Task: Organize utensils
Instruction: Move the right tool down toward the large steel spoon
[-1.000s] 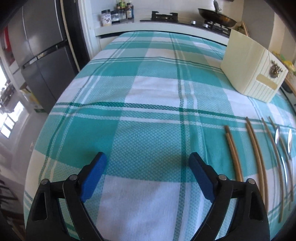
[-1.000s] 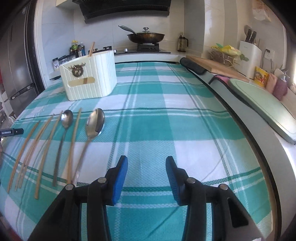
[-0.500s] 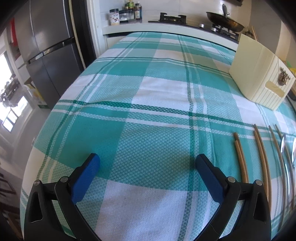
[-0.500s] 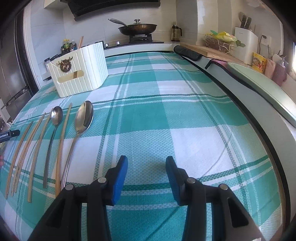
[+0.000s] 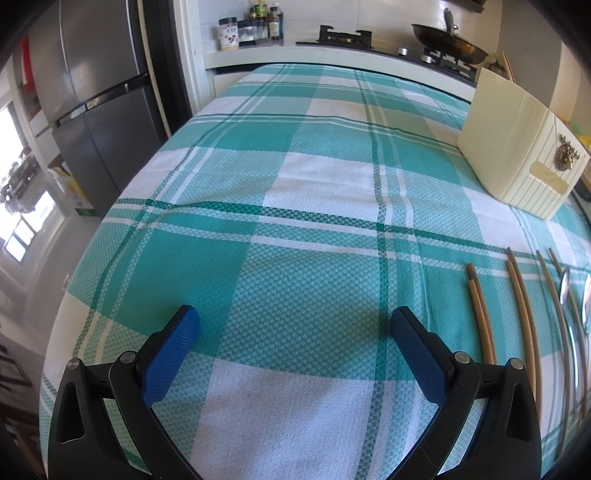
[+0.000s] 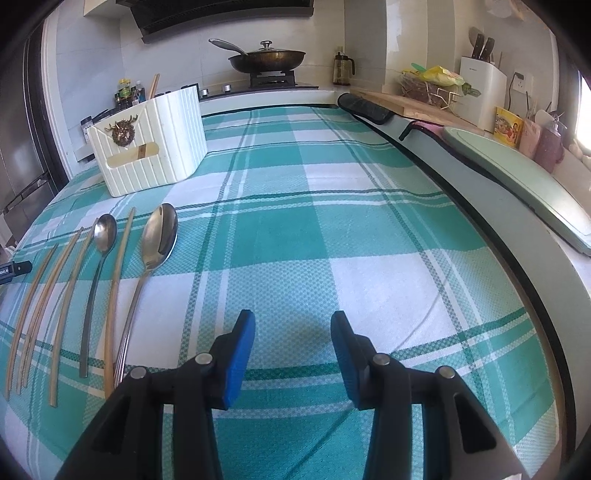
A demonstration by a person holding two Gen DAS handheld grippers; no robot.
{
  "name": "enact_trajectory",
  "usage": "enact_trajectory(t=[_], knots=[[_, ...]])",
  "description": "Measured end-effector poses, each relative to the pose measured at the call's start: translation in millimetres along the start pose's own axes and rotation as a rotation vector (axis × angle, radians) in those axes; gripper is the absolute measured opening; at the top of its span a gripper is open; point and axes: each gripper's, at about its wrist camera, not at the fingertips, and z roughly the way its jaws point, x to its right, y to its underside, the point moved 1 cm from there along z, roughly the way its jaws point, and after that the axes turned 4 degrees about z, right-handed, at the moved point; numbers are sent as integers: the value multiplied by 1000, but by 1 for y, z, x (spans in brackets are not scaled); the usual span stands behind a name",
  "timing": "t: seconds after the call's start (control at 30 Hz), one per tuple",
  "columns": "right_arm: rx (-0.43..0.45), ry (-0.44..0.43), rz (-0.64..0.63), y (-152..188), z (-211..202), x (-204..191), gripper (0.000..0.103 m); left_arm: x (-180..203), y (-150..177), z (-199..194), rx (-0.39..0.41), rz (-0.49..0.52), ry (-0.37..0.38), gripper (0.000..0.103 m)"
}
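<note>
Several wooden chopsticks (image 6: 66,291) and two metal spoons, a large one (image 6: 159,236) and a small one (image 6: 105,229), lie side by side on the green-and-white checked cloth (image 6: 332,236). A cream ribbed utensil box (image 6: 147,147) with a stag emblem stands behind them; one chopstick stands in it. My right gripper (image 6: 292,325) is open and empty, to the right of the large spoon. My left gripper (image 5: 295,321) is wide open and empty, left of the chopsticks (image 5: 480,317). The box also shows in the left wrist view (image 5: 517,147).
A stove with a lidded wok (image 6: 266,59) stands behind the table. A fridge (image 5: 96,110) is off the left edge. A worktop with a green board (image 6: 517,177), a knife block (image 6: 480,92) and jars runs along the right. Spice bottles (image 5: 255,26) line the back.
Both grippers drew back and swung a little; the left view shifted left, showing more fridge. The utensils and the box have not moved. Both grippers stayed open.
</note>
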Motion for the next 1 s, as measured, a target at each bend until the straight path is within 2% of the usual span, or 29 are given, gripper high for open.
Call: enact_trajectory(t=[1.0], knots=[[32, -6, 21, 1, -6, 4, 43, 0, 0, 0, 0, 1, 0, 103]])
